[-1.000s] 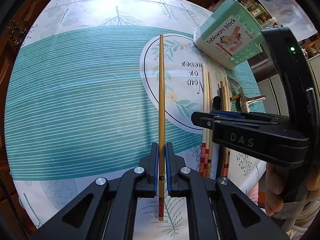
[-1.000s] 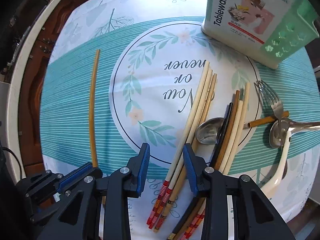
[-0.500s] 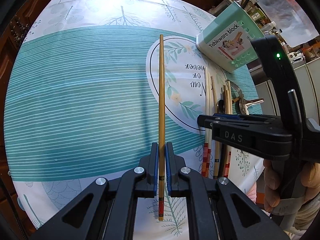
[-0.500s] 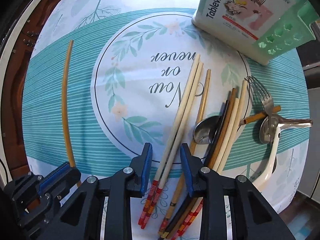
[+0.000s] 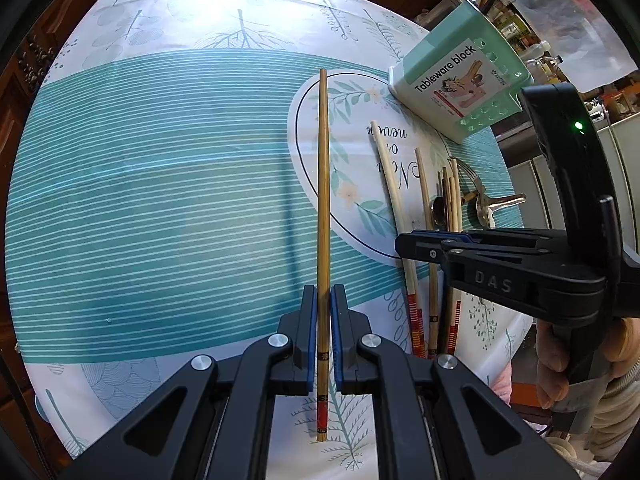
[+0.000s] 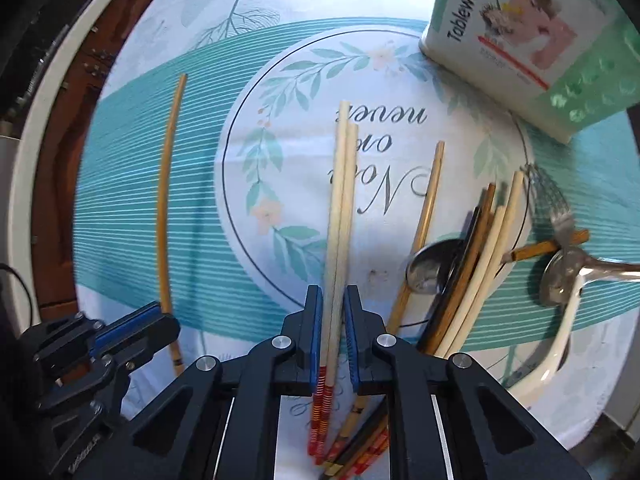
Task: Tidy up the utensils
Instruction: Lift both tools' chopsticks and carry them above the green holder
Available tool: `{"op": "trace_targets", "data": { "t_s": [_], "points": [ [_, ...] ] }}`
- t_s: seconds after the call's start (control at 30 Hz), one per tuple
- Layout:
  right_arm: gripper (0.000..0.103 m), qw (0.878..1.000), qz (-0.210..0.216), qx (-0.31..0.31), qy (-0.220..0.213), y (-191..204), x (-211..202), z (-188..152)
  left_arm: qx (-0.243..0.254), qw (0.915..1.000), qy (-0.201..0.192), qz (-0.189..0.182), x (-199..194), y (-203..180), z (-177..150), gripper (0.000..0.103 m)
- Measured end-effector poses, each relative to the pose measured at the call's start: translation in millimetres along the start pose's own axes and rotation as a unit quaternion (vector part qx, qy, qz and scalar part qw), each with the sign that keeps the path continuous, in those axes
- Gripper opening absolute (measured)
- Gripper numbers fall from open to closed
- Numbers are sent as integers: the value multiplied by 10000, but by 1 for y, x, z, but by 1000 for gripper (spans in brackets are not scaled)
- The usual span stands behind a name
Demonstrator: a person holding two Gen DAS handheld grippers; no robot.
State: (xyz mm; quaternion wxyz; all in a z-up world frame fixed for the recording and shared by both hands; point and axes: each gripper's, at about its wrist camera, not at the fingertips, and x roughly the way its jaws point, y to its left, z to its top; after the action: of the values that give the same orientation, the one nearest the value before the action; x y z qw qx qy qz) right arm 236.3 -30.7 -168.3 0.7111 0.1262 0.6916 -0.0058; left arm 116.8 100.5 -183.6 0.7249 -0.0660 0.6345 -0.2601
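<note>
My left gripper (image 5: 323,300) is shut on a single brown bamboo chopstick (image 5: 323,200), held over the teal striped cloth; it also shows in the right wrist view (image 6: 164,208). My right gripper (image 6: 332,304) is shut on a pair of pale chopsticks with red striped ends (image 6: 339,208), which lie over the round printed motif. To their right lie another brown chopstick (image 6: 426,216), a bundle of dark and pale chopsticks (image 6: 476,264), spoons (image 6: 428,268), a fork (image 6: 554,208) and a white ladle spoon (image 6: 556,340). A green "Tableware block" holder (image 6: 520,40) stands at the back right.
The tablecloth (image 5: 160,184) covers a round table with a dark wooden edge at the left and back. Kitchen clutter and cabinets stand beyond the holder (image 5: 460,88) at the right. The hand holding the right gripper (image 5: 496,276) is at the right of the left wrist view.
My right gripper has closed on the pair of pale chopsticks and drawn them away to the left of the pile. My left gripper still holds the brown chopstick, hardly moved.
</note>
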Motion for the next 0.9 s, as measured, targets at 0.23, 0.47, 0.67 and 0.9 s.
{"op": "trace_targets", "data": {
  "t_s": [0.23, 0.47, 0.67, 0.9],
  "points": [
    [10, 9966, 705, 24, -434, -11, -18, -7, 122, 9999, 84, 24, 10, -11, 1, 4],
    [10, 9834, 1267, -467, -1212, -13, -42, -27, 255, 9996, 21, -94, 19, -29, 2, 4],
    [10, 9656, 1708, -735, -1820, -47, -58, -64, 454, 9988, -156, -77, 16, -48, 5, 4],
    [10, 9421, 1984, -858, -2564, -100, -92, -95, 687, 9951, -708, -47, -2, -75, 6, 4]
  ]
}}
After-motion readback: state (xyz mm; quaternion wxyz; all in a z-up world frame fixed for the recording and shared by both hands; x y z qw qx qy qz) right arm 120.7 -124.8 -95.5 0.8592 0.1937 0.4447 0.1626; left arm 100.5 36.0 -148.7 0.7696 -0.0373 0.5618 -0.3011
